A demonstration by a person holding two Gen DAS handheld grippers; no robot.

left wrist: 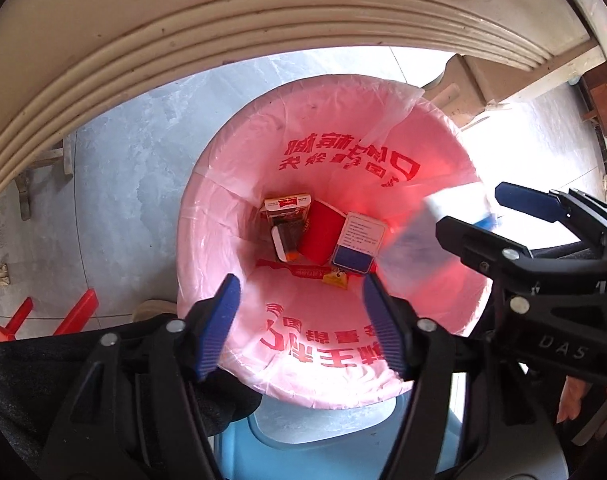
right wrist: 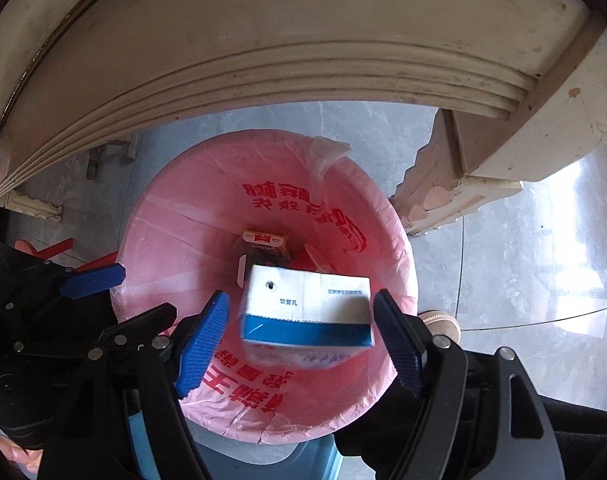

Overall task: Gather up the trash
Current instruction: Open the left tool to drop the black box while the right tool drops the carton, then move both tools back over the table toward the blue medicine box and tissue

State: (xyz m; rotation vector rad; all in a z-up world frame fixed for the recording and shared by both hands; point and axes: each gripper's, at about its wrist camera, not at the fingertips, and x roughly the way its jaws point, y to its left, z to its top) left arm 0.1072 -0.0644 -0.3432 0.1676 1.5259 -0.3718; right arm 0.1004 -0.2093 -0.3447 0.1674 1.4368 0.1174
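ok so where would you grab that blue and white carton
By its two short ends, coming straight down from above with the right gripper. The carton lies with its long side across the gap between the open fingers, over the bin, so its flat end faces meet the pads squarely.

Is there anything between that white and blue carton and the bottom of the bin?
Nothing visible blocks it. The white and blue carton sits between the right gripper's open pads, over the pink-lined bin's open mouth. Only earlier trash lies at the bottom.
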